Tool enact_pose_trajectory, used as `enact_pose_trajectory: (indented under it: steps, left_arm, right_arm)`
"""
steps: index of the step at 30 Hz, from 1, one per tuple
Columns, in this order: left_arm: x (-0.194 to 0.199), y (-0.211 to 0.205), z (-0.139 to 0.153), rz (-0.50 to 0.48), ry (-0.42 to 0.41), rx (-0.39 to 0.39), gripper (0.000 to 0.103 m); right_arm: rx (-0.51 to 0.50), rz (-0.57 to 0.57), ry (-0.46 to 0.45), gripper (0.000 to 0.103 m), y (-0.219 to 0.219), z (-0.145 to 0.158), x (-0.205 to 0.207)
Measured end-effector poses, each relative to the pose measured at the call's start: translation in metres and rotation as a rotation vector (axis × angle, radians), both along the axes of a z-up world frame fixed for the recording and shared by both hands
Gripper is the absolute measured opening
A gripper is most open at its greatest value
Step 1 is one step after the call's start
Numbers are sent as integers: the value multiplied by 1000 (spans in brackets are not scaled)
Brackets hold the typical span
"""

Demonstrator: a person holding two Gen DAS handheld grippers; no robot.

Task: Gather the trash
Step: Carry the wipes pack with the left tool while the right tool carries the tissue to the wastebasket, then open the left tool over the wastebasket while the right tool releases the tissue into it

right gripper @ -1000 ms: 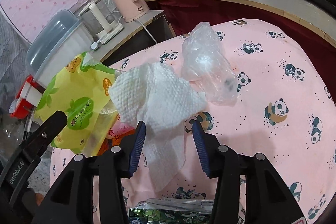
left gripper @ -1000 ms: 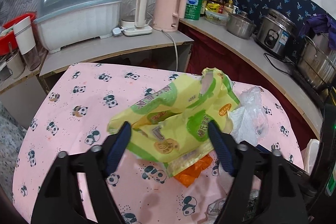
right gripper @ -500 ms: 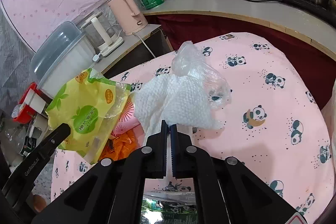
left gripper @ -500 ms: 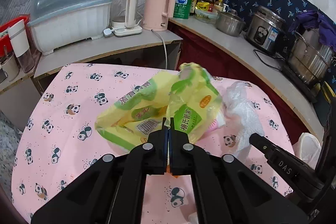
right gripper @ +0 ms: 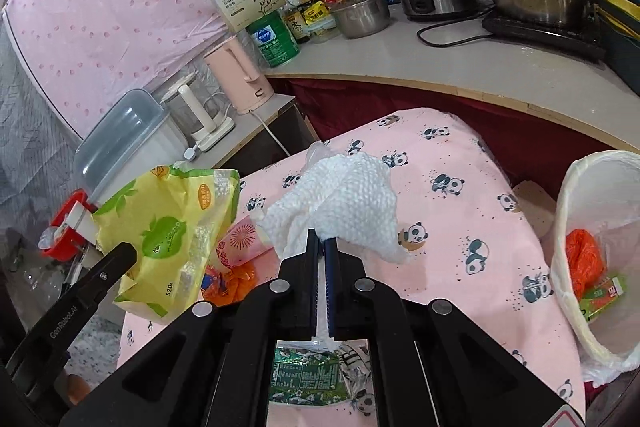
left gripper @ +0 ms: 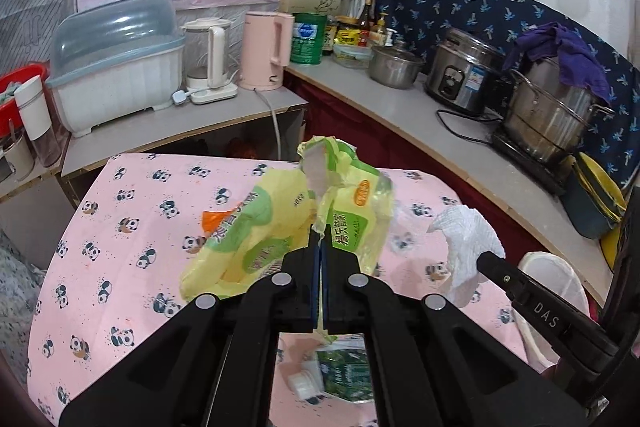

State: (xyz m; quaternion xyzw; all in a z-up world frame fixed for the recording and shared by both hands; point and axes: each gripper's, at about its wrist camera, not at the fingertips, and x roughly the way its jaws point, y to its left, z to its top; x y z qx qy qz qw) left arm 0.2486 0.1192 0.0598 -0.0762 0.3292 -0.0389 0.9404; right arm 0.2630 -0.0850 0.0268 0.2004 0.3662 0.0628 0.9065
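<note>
My left gripper (left gripper: 319, 241) is shut on a yellow-green plastic wrapper (left gripper: 280, 227) and holds it above the pink panda tablecloth (left gripper: 132, 227). My right gripper (right gripper: 323, 242) is shut on a white paper towel (right gripper: 344, 199), lifted off the cloth. The wrapper also shows at the left of the right wrist view (right gripper: 168, 231), and the towel at the right of the left wrist view (left gripper: 468, 239). A white-lined trash bin (right gripper: 596, 195) stands at the table's right, holding orange and green trash. A green carton (right gripper: 308, 375) and an orange wrapper (right gripper: 236, 279) lie on the cloth.
A counter (left gripper: 440, 131) curves behind the table with a rice cooker (left gripper: 464, 75), steel pots, a pink kettle (left gripper: 264, 51), a blender and a covered dish rack (left gripper: 116, 59). A pink packet (right gripper: 240, 243) lies on the cloth.
Both grippers closed, the left on the yellow-green wrapper and the right on the paper towel. Both have since lifted their trash off the cloth, the right one towards the bin.
</note>
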Motion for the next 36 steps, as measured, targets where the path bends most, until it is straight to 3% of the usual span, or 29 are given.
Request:
enact_pose_trajectory:
  steps: [15,28,36]
  left_arm:
    - [-37,-122,8,-205,3,4,0]
    - [-53,-231,-7,-397,51,11,0]
    - [-53,-280,-29,-497,110,9,0]
  right_arm:
    - [15,-180,-39,4,-108,19,-65]
    - [47,-362,-35,4,-213,2,-117]
    - [63,-428,-11,4,-248,-22,-135]
